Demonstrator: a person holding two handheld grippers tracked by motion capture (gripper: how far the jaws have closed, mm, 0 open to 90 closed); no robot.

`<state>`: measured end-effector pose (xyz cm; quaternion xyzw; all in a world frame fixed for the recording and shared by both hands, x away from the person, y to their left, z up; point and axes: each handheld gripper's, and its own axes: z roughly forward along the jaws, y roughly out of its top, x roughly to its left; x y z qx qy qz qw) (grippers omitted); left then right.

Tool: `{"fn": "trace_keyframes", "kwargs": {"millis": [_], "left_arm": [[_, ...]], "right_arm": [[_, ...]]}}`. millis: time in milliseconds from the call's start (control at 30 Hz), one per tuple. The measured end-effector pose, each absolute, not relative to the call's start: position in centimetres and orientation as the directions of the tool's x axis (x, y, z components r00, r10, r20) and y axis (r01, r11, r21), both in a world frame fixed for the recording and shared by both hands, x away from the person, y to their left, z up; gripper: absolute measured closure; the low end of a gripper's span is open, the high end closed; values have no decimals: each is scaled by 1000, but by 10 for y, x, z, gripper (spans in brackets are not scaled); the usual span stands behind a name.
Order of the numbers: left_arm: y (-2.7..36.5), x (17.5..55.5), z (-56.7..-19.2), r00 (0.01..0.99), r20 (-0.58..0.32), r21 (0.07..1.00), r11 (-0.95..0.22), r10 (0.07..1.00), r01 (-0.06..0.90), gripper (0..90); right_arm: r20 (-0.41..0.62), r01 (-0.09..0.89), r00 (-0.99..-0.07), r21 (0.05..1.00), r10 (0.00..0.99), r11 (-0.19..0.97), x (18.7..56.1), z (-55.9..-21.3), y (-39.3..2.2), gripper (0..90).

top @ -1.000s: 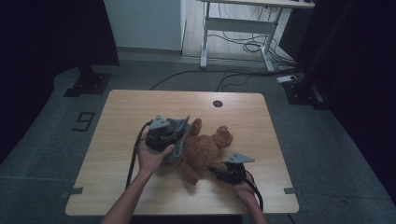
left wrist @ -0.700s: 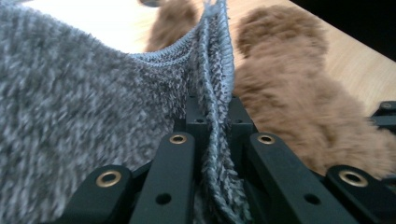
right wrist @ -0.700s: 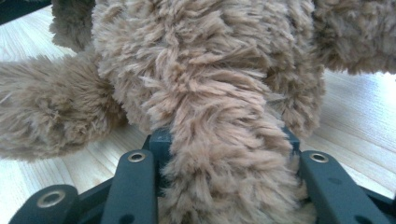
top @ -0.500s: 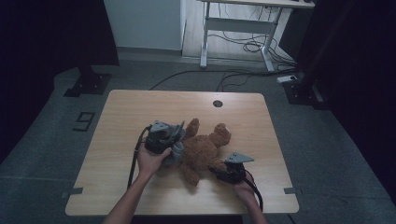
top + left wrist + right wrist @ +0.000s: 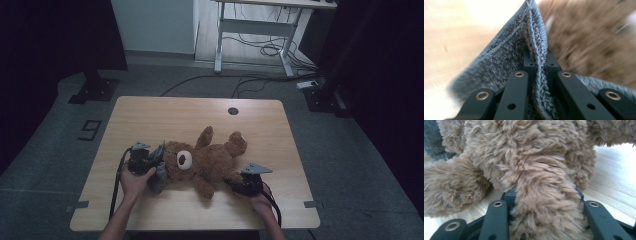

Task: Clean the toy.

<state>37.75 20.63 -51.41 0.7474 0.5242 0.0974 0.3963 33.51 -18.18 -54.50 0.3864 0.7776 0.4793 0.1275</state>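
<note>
While a brown teddy bear (image 5: 207, 162) lies on its back across the middle of the wooden bench (image 5: 165, 117), it is flanked by two hand-held tools. Its head, with a pale muzzle, is turned toward the left of the high view; two limbs point toward the far edge, and one leg reaches toward the near edge.

Item one: left tool (image 5: 155, 167), carried in the person's left hand (image 5: 132, 182), just beside the bear's head. Its jaws are seen pressed together on a fold of grey knitted cloth (image 5: 506, 65) in the left gripper view, the fabric pinched between the two black pads and rising to a peak beyond them. In the high view the same grey cloth (image 5: 159, 177) hangs at the tool's tip, touching or nearly touching the bear's head; which of the two cannot be told. Blurred brown fur (image 5: 594, 37) is recorded immediately behind the cloth.

Item two: right tool (image 5: 234, 184), carried in the person's right hand (image 5: 260, 202), at the bear's lower end near the front edge of the bench. In the right gripper view a furry limb (image 5: 541, 202) is seen clamped between the jaws, the pile bulging over both pads. The bear's remaining bulk lies beyond, resting on the bench surface (image 5: 614, 182).

Item three: a round cable hole (image 5: 233, 111) is noted in the bench near its far edge, well apart from the bear.
</note>
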Motion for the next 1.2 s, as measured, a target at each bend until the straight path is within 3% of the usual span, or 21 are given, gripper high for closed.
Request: {"fn": "trace_keyframes", "kwargs": {"millis": [333, 833, 1200], "left_arm": [[194, 394, -493, 445, -241, 722, -147, 863, 676, 836], [246, 328, -439, 485, -186, 848, -109, 854, 518, 833], [296, 281, -430, 439, -167, 868, -80, 883, 491, 833]], "right_arm": [[200, 492, -657, 844, 727, 212, 337, -547, -185, 576], [200, 489, -660, 846, 724, 213, 337, -547, -184, 573], [197, 488, -661, 846, 724, 215, 337, -547, -184, 571]]}}
